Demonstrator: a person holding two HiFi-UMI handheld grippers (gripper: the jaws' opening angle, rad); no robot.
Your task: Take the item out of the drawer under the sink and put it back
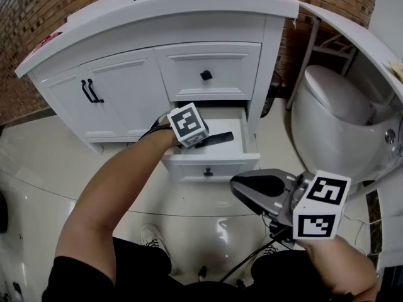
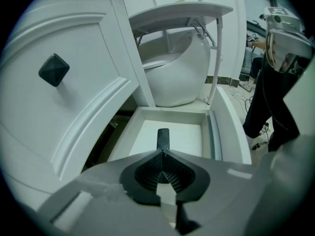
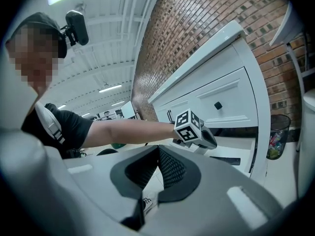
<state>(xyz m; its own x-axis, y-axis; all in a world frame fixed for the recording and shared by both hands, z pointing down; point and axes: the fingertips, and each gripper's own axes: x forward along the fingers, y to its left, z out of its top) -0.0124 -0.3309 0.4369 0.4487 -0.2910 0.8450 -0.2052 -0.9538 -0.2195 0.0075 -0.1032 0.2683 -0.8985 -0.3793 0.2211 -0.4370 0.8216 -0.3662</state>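
Note:
The lower drawer of the white sink cabinet is pulled out. A slim black remote lies flat on its floor. My left gripper reaches down into the drawer from the left. In the left gripper view its jaws are shut, with the tips meeting right at the remote's near end and no gap between them. I cannot tell whether they pinch it. My right gripper hovers shut and empty in front of the drawer, to its right, pointing left. Its own view shows the left gripper and the remote.
The white sink cabinet has double doors at the left and a closed upper drawer with a black knob. A white toilet stands close on the right under a white shelf. A waste bin sits between them. My shoe is on the glossy floor.

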